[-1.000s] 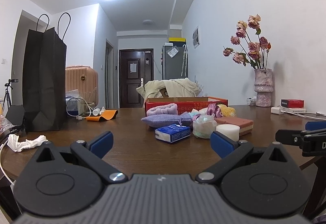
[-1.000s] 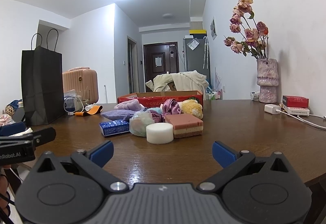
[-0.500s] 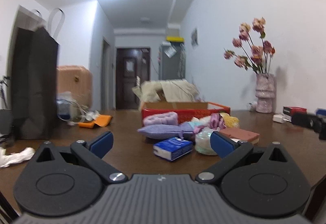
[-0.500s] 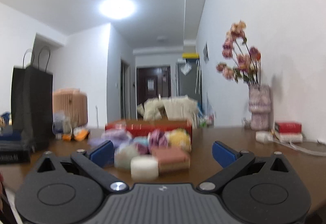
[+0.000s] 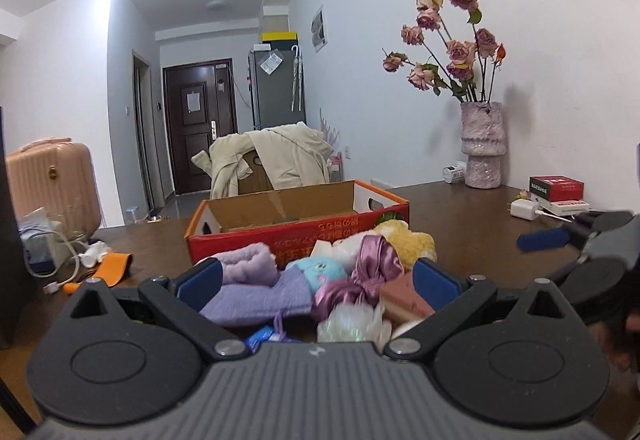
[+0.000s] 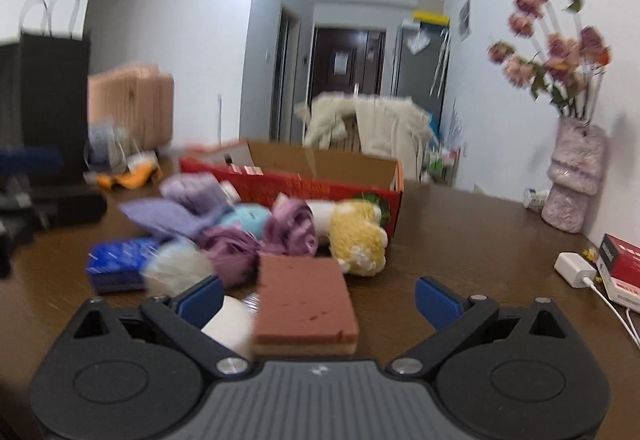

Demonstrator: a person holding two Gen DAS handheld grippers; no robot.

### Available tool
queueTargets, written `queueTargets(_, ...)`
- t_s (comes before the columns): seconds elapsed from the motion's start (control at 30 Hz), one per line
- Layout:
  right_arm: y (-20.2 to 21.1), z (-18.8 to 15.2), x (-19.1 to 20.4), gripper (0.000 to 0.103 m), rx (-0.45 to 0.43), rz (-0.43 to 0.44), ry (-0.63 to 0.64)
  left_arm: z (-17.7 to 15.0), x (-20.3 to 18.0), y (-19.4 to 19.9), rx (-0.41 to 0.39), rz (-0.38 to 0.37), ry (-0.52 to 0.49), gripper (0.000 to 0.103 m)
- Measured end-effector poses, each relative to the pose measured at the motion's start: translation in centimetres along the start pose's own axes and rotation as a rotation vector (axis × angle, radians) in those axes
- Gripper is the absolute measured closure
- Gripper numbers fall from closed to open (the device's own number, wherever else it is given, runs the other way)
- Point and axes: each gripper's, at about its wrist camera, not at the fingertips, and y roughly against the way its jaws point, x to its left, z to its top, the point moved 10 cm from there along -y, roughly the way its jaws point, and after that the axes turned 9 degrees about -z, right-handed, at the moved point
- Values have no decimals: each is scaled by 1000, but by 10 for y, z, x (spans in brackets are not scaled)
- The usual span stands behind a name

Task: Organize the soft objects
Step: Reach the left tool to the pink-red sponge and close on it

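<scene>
Two claws spread wide, nothing held; right claw [image 6: 318,300] closing. Sponge [image 6: 304,300] judged light, compressible; to be gripped across sides.

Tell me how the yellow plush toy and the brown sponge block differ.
The plush toy is yellow with white patches, fluffy and lumpy; the sponge block is reddish brown on a tan layer, flat-topped and square-edged. The plush toy lies right by the red box; the sponge block lies nearer the camera, apart from the box. Both rest on the table, outside the box.
</scene>
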Motion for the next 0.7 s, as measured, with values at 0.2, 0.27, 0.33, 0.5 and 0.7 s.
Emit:
queueTargets(0.2,-28,-13,-9,9,96,42,15,1,8,-50,131,-27,98,4)
queueTargets(0.27,-30,-16,-29,9,112,23,2,3,4,-61,158,-44,99,8)
queueTargets(0.33,-35,-19,-59,9,135,-26,-35,6,-7,-75,184,-78,91,13)
queueTargets(0.5,-38,-16,-97,12,137,2,-182,-6,-41,-116,339,-193,154,37)
queueTargets(0.7,-55,-15,-86,63,182,210,-336,-32,-62,-150,471,-229,266,59)
